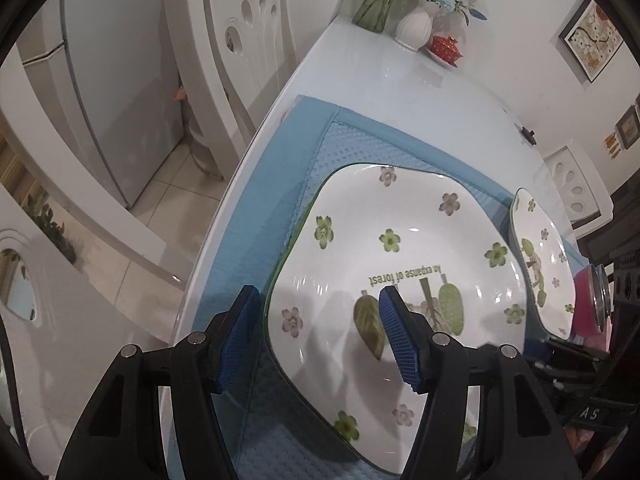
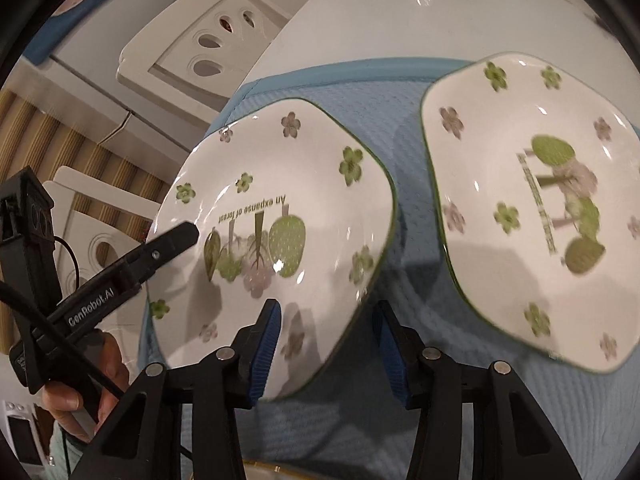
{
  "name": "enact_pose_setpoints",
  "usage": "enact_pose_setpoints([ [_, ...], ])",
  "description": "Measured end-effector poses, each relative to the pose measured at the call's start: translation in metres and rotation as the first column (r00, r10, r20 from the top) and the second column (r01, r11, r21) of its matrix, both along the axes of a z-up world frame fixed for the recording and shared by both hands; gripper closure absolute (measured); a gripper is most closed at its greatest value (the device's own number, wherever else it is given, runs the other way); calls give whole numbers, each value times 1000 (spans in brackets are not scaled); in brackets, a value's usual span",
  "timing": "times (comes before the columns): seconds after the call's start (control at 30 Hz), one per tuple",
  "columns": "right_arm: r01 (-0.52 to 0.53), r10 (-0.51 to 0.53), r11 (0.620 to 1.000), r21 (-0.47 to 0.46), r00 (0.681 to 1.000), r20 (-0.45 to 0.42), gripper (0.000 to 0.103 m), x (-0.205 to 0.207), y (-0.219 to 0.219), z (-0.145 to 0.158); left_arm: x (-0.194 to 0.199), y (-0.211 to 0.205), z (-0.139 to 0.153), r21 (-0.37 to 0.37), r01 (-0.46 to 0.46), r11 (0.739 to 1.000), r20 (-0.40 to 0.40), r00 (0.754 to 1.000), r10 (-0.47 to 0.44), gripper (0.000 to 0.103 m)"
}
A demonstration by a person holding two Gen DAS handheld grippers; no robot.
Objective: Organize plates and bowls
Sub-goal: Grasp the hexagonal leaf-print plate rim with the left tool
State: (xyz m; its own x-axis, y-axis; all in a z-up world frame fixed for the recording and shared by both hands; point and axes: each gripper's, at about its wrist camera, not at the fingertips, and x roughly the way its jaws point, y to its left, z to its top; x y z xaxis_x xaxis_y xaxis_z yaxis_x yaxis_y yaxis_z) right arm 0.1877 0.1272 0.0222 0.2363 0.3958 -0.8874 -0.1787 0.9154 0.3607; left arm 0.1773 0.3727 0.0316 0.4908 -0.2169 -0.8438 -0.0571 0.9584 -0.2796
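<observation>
Two white squarish plates with green and purple flowers lie side by side on a blue mat (image 1: 344,140). The left plate (image 1: 400,264) (image 2: 280,216) reads "An expanse of forest". The right plate (image 1: 540,260) (image 2: 536,208) lies a short gap away. My left gripper (image 1: 318,300) is open, its jaws straddling the left plate's left rim; its finger (image 2: 176,240) shows over that rim in the right wrist view. My right gripper (image 2: 328,316) is open, hovering over the left plate's near right edge.
The mat lies on a glossy white table (image 1: 400,80). At the far end stand a white vase (image 1: 416,28), a glass vase of stems (image 1: 376,4) and a red lidded dish (image 1: 444,48). White chairs (image 1: 240,40) stand to the left of the table.
</observation>
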Motion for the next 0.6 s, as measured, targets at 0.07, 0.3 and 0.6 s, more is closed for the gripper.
enact_pose_setpoints([
  [0.07, -8, 8, 1000, -8, 1000, 16, 63, 4, 3, 0, 1, 0, 0, 7, 6, 1000, 7, 1000, -6, 43],
  [0.3, -36, 41, 993, -115, 998, 38, 66, -4, 26, 7, 2, 0, -1, 24, 16, 1000, 12, 1000, -16, 43],
  [0.6, -21, 24, 997, -68, 999, 36, 66, -4, 16, 1, 4, -10, -5, 108, 50, 993, 41, 998, -55, 43],
])
